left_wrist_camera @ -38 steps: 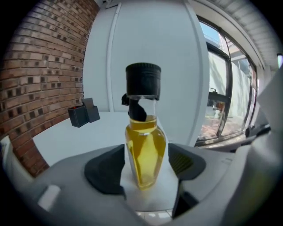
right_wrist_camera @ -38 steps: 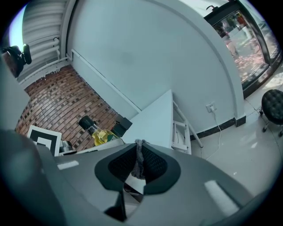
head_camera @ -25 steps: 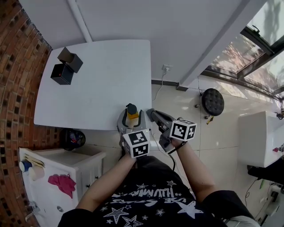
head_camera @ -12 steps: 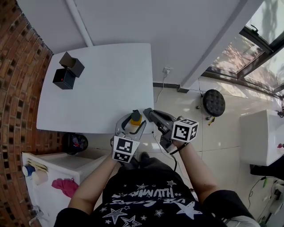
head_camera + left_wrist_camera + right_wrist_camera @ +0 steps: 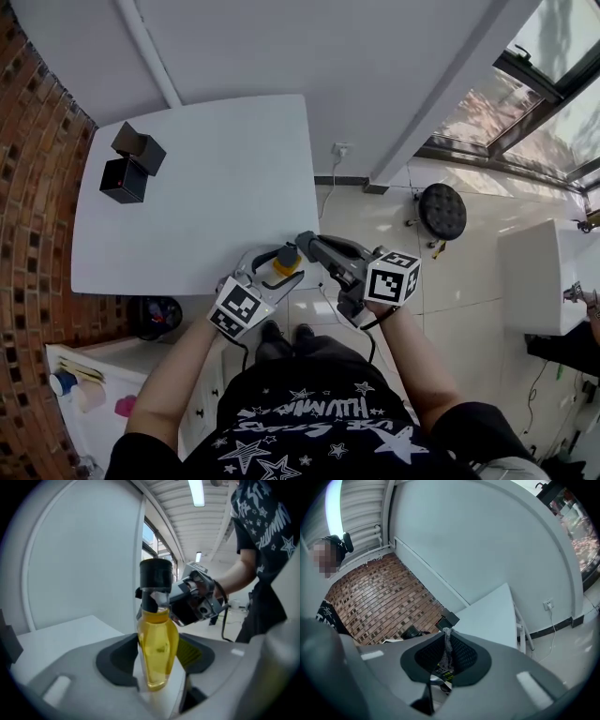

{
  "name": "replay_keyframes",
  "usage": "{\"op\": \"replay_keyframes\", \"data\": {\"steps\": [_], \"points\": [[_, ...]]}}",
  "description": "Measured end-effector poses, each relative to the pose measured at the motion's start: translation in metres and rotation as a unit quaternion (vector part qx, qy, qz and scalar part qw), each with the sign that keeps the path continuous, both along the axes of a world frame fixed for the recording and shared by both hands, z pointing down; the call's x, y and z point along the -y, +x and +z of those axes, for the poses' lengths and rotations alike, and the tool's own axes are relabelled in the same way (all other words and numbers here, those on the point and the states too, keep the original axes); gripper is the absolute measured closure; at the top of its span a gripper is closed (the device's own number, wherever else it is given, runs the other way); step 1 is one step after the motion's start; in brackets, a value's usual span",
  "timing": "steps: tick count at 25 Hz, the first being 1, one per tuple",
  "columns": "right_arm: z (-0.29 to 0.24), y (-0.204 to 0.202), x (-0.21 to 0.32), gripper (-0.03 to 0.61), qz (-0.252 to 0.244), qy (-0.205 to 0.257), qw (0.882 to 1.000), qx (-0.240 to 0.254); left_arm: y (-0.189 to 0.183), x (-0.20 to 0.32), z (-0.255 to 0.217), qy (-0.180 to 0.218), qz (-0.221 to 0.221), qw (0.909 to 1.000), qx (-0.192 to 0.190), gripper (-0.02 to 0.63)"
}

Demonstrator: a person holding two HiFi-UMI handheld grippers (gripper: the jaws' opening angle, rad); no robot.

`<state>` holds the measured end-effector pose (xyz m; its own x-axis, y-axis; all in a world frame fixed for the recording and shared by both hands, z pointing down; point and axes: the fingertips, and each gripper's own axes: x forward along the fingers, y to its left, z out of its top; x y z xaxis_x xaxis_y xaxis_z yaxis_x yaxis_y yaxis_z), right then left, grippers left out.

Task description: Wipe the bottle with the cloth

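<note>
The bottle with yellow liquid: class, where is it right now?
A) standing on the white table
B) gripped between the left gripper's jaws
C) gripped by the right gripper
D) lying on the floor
B: in the left gripper view the bottle stands between the jaws of the left gripper, which press on its sides.

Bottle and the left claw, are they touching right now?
Touching. The left gripper view shows the bottle upright inside the left claw, with a jaw pressed against each of its sides.
</note>
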<state>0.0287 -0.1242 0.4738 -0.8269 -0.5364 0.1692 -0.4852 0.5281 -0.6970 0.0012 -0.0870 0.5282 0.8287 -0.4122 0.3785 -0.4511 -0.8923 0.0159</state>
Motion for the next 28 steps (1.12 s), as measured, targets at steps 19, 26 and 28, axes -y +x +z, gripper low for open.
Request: {"op": "replay_keyframes", "data": {"steps": [19,26,28], "points": [[-0.006,0.001,-0.01,0.541,0.039,-0.007,0.999,0.006,0.003,-0.01,0.003,0.016,0.145,0.9876,0.057,0.371],[-0.006,0.004,-0.013,0.541,0.05,-0.003,0.999,0.011,-0.001,-0.005,0.0,0.036,0.088,0.9945,0.044,0.351],[-0.009,0.007,-0.012,0.541,0.061,-0.005,0.998,0.018,-0.004,-0.003,-0.001,0.04,0.069,0.996,0.04,0.323]]}}
